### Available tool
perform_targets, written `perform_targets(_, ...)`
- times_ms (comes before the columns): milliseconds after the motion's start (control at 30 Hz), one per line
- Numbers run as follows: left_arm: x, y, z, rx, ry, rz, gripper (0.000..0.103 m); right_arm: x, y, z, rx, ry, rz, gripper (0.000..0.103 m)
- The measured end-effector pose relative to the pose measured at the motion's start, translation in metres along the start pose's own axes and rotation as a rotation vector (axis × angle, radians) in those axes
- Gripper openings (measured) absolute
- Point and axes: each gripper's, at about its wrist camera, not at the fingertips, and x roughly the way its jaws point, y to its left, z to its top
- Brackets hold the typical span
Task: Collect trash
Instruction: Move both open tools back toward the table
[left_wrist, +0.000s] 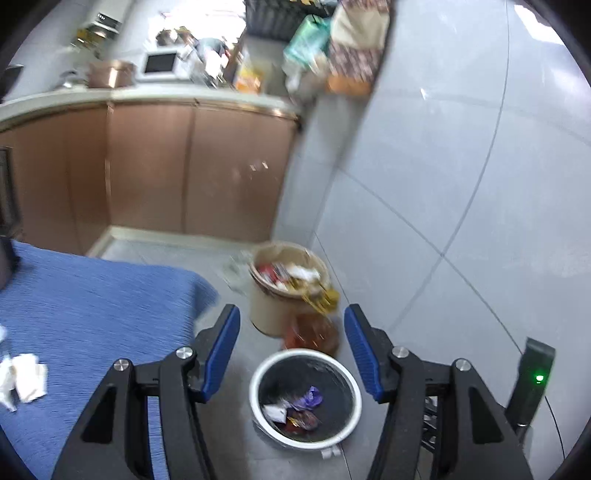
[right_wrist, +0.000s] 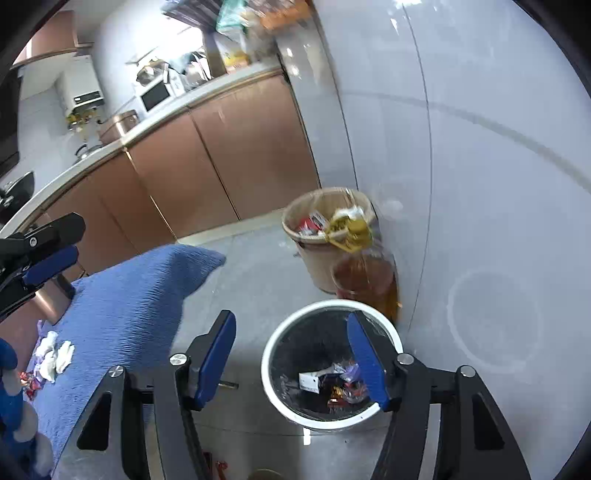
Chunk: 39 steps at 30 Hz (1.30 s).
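Below, on the grey floor, stood the white-rimmed bin (left_wrist: 305, 399) with its black liner, and in its bottom lay the collected wrappers (left_wrist: 295, 411) — a purple one, a white scrap, some red and dark foil. In the left wrist view the bin sat directly beneath the gap of the left gripper (left_wrist: 291, 349), whose blue-padded fingers (left_wrist: 221, 349) stood wide apart with nothing between them. In the right wrist view the same bin (right_wrist: 275, 350) lay under the right-hand finger of the right gripper (right_wrist: 291, 356), off to the right of its centre line; this gripper's fingers (right_wrist: 216, 356) were likewise spread open and empty. The wrappers (right_wrist: 334, 384) showed there just left of that blue pad.

Still uncollected, crumpled white tissues (left_wrist: 22, 376) lay on the blue cloth (left_wrist: 96, 306) to the left of the left gripper, well apart from the bin. The right wrist view showed those tissues (right_wrist: 53, 354) with some small red wrappers (right_wrist: 29, 384) beside them near the cloth's (right_wrist: 125, 306) left edge.

Beyond the white-rimmed bin, a beige bin (left_wrist: 284, 291) stood near the wall, filled with mixed rubbish — a yellow piece hung over its rim. Between the two bins sat an amber, translucent container (left_wrist: 312, 332); the blur made it hard to tell more. Behind all this ran brown cabinets (left_wrist: 177, 166) under a pale counter, a white microwave (left_wrist: 160, 64) on top.
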Motion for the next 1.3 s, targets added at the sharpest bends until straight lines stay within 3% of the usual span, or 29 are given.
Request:
perform_targets(67, -0.019, 0.008, -0.001, 0.011, -0.015, 0.046, 0.058, -0.011, 0.011, 0.001, -0.016, -0.02, 0.007, 0.064)
perform_targets(100, -0.026, 0.011, -0.002, 0.022, -0.008, 0.064, 0.064, -0.017, 0.017, 0.001, -0.027, -0.032, 0.013, 0.064)
perform_targets(233, -0.065, 0.03, -0.017, 0.046, -0.025, 0.135, 0.064, -0.042, 0.043, 0.0, -0.071, -0.074, 0.041, 0.066)
perform_targets(467, -0.132, 0.083, -0.041, 0.035, -0.125, 0.355, 0.064, -0.071, 0.089, -0.006, -0.167, -0.134, 0.077, 0.068)
perform_targets(767, -0.19, 0.135, -0.068, -0.03, -0.168, 0.569, 0.065, -0.079, 0.132, -0.025, -0.23, -0.124, 0.123, 0.07)
perform_targets(867, -0.212, 0.145, -0.075, -0.038, -0.19, 0.643, 0.068, -0.087, 0.146, -0.031, -0.256, -0.13, 0.129, 0.075)
perform_targets(1133, -0.253, 0.156, -0.08, -0.07, -0.262, 0.765, 0.081, -0.103, 0.177, -0.037, -0.313, -0.16, 0.141, 0.086)
perform_targets(1300, -0.27, 0.16, -0.084, -0.079, -0.294, 0.782, 0.083, -0.108, 0.192, -0.042, -0.343, -0.172, 0.139, 0.096)
